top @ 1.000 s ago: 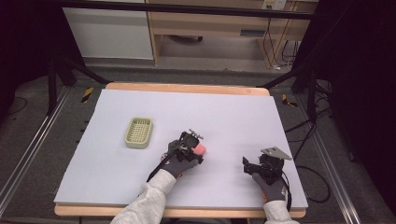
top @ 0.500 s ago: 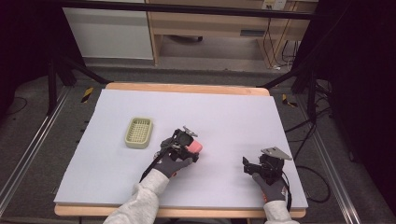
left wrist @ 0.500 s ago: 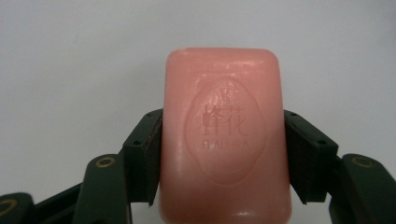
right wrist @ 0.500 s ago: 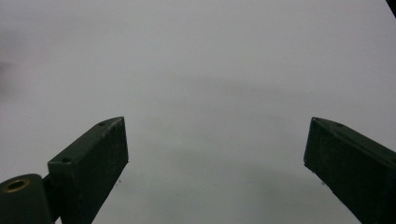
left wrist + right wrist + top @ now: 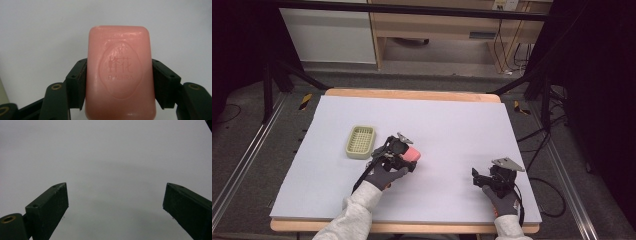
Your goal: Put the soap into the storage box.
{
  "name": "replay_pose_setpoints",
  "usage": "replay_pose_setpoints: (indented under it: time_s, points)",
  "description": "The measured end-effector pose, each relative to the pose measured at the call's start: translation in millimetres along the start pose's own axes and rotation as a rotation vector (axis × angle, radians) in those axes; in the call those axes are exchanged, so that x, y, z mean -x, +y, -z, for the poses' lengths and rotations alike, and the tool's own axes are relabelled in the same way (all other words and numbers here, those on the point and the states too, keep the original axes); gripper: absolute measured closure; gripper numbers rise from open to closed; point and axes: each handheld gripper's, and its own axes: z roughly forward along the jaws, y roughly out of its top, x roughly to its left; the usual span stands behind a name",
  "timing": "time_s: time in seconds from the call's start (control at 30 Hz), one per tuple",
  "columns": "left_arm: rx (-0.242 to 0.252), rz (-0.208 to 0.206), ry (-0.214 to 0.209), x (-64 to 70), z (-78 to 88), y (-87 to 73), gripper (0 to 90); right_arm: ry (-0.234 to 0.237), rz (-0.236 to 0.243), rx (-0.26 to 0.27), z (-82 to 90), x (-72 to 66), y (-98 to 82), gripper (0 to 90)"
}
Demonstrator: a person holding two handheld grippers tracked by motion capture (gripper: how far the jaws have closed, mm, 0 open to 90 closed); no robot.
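Observation:
A pink bar of soap (image 5: 119, 72) with an embossed oval stamp is clamped between the two black jaws of my left gripper (image 5: 119, 82), which is shut on it. From above, that left gripper (image 5: 404, 157) holds the pink soap (image 5: 412, 154) just above the white table top, a little right of a pale green soap dish (image 5: 360, 141). My right gripper (image 5: 477, 177) rests near the table's front right. Its black fingers (image 5: 51, 202) stand wide apart over bare white surface, open with nothing between them (image 5: 115, 202).
The white sheet (image 5: 452, 125) covers a wooden table whose edge shows at the back and front. Black frame legs and cables stand beside the table on the right. A cabinet and shelf lie beyond the far edge.
My left gripper has lifted the soap and carried it leftward, closer to the green dish. The right gripper has stayed where it was.

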Motion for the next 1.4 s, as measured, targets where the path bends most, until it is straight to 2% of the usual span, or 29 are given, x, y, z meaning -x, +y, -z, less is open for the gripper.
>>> replay_pose_setpoints:
  time_s: [0.97, 1.37, 1.4]
  points:
    - [0.051, 0.075, 0.052, -43.9, 40.5, -13.9, 37.2, -0.008, 0.001, 0.003, 0.0, -0.3, -0.2, 6.1]
    - [0.052, 0.103, 0.089, -64.1, 47.7, -16.6, 37.2, -0.007, -0.001, 0.001, 0.0, -0.4, -0.2, 6.1]
    - [0.058, 0.117, 0.090, -66.0, 47.9, -17.3, 37.2, -0.007, -0.001, 0.001, -0.1, -0.4, -0.2, 6.1]
